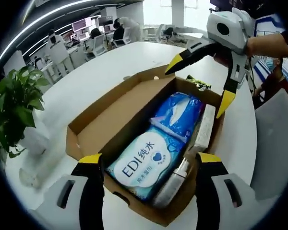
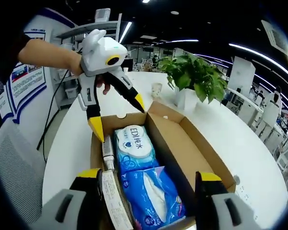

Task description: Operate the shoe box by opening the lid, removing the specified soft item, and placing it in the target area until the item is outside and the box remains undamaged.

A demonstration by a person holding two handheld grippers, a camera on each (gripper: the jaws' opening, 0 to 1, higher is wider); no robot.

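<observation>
The brown cardboard shoe box [image 1: 116, 117] lies open on the white table, its lid folded out flat beside it. Inside are a light blue "EDI" soft pack [image 1: 139, 167], a darker blue soft pack [image 1: 180, 112], a white tube [image 1: 175, 182] and a flat white carton [image 1: 205, 127]. My left gripper [image 1: 149, 160] is open, its jaws straddling the box's near end over the EDI pack. My right gripper [image 1: 200, 84] hangs open above the far end. In the right gripper view, my right gripper [image 2: 149, 176] spans the dark blue pack [image 2: 151, 196]; the left gripper [image 2: 118, 115] is open over the EDI pack [image 2: 134, 146].
A potted green plant [image 1: 17, 105] [image 2: 194, 74] stands on the table beside the lid side of the box, with a paper cup [image 2: 156, 89] near it. A white mesh chair [image 1: 273, 143] [image 2: 14, 163] sits at the table's other side. People sit at desks in the background.
</observation>
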